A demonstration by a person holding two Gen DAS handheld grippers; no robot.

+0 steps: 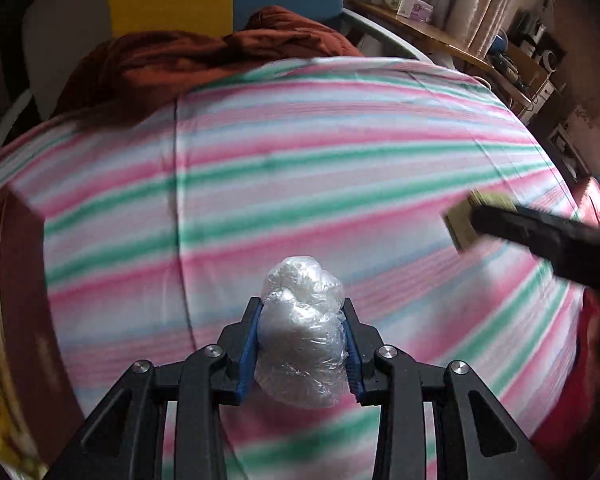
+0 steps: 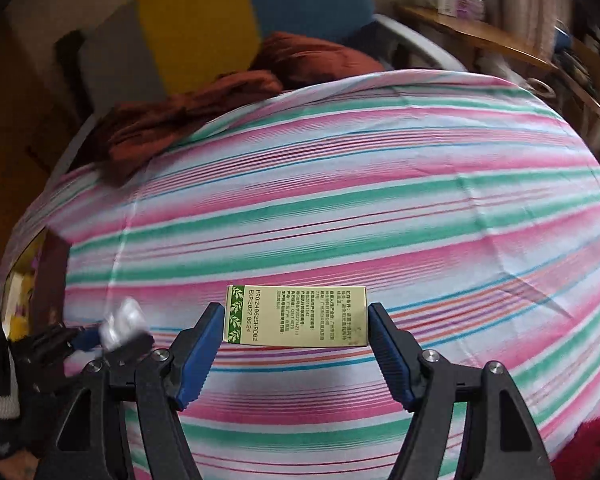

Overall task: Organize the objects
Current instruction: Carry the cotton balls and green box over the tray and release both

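My left gripper (image 1: 302, 308) is shut on a crumpled wad of clear plastic (image 1: 304, 340), held above the striped bed sheet (image 1: 300, 160). The right wrist view shows that same gripper (image 2: 80, 340) with the plastic (image 2: 122, 322), blurred, at the lower left. My right gripper (image 2: 296, 312) is shut on a small yellow-green carton (image 2: 300, 316) with printed text, its blue pads (image 2: 200, 344) pressed on the carton's two short ends. In the left wrist view the right gripper's black finger (image 1: 540, 232) and the carton (image 1: 472, 216) come in from the right.
A rust-red blanket (image 1: 204, 56) lies bunched at the far end of the bed. A dark brown box wall (image 1: 20, 280) stands at the left edge. A wooden desk (image 1: 420, 28) with boxes runs along the back right. Red fabric (image 1: 588, 208) lies at the right.
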